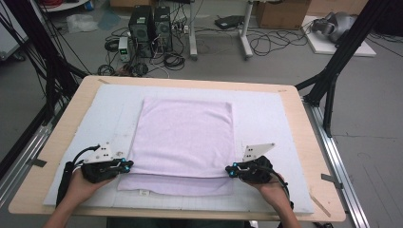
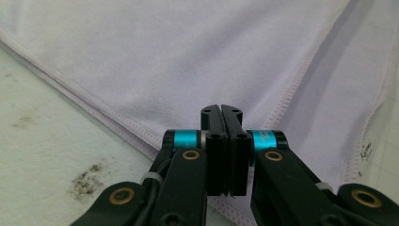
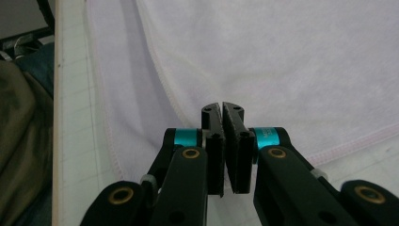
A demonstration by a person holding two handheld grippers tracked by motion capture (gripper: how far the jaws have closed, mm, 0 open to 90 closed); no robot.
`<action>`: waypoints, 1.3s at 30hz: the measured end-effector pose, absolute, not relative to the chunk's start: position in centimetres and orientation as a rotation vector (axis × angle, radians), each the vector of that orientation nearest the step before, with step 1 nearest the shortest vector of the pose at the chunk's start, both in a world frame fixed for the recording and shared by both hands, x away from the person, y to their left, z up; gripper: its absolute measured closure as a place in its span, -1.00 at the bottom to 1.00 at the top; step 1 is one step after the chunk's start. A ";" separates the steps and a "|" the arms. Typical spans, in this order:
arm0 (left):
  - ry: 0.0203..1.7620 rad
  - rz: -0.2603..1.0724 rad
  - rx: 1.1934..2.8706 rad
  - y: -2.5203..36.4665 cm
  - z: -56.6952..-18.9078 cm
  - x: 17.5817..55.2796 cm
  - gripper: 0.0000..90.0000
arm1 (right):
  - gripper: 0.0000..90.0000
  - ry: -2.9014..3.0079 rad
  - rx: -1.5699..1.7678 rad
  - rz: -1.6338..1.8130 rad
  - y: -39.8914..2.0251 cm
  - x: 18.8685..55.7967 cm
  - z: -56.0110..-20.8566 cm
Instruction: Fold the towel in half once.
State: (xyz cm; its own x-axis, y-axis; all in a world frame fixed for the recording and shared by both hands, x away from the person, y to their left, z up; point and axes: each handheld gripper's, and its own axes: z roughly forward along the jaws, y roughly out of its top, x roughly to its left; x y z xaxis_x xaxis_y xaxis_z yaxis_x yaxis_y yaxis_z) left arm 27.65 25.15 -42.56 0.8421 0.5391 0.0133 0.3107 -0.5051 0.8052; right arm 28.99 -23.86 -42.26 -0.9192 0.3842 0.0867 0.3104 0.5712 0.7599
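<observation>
High view: the left hand (image 1: 78,186) enters from the lower left of the frame, palm over the left gripper (image 1: 127,165), which lies low and points right at the left edge of the towel (image 1: 183,137). Left gripper view has its black jaws pressed together over the towel's stitched hem; whether cloth is pinched between them cannot be told. The towel is pale lilac terry, soft and matte, folded so the upper layer stops short of the lower layer's near edge, leaving a strip along the bottom. It lies in the centre of a white foam mat (image 1: 271,114) on a light wooden table (image 1: 62,130). At lower right, the right hand (image 1: 275,190) holds the right gripper (image 1: 228,170), pointing left at the towel's right edge; the right gripper view shows its jaws clenched, tips slightly apart, over the hem. Bare mat lies open on all sides of the towel.
</observation>
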 end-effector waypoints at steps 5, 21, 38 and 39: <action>0.613 0.358 2.100 25.5 -40.9 27.4 0.96 | 0.95 2.672 0.578 1.299 -23.8 29.1 -40.5; 0.598 0.301 2.172 26.0 -42.8 23.8 0.60 | 0.64 2.760 0.558 1.304 -23.3 26.1 -42.3; 0.551 0.279 2.221 25.6 -44.2 23.9 0.94 | 0.97 2.869 0.427 1.210 -22.0 25.7 -43.9; 0.552 0.282 2.213 25.7 -44.0 23.9 0.95 | 0.97 2.875 0.427 1.212 -22.2 25.7 -43.7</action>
State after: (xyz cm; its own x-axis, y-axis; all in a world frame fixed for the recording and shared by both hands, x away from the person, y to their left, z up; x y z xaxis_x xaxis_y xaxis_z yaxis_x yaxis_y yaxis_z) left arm 23.88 25.75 -44.04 0.8789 0.4767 0.0171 0.2936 -0.5688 0.7683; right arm 25.67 -22.17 -43.74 -0.9633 0.2445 0.1112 0.2503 0.6670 0.7018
